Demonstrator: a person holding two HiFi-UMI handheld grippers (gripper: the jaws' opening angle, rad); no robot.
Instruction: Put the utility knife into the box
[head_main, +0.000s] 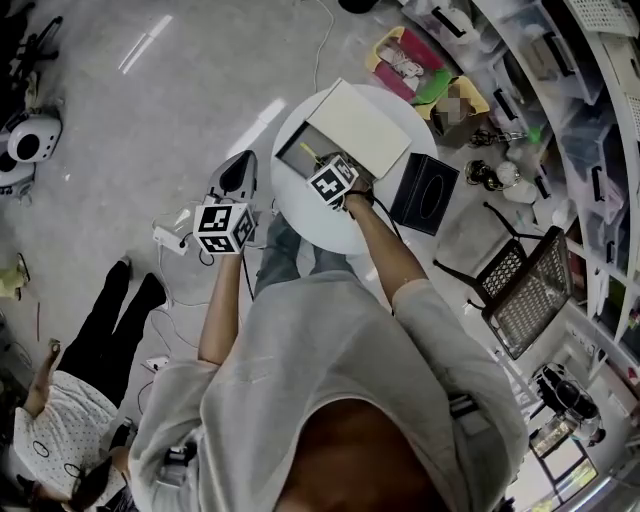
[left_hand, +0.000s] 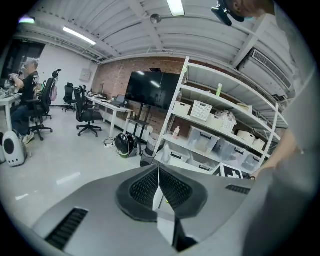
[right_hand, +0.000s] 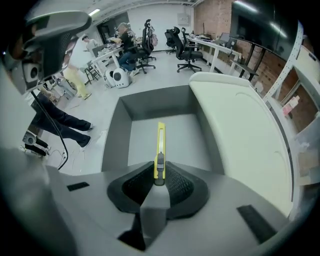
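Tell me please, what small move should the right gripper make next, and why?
Probably lower the right gripper a little, then open it. Its jaws are clamped on the yellow utility knife, whose tip points down into the open box and seems not yet to rest on the box floor.

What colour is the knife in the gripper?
The utility knife is yellow; the right gripper view shows it best.

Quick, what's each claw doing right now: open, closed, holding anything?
Left claw: closed, nothing in it.
Right claw: closed on the yellow utility knife, pointing into the open box.
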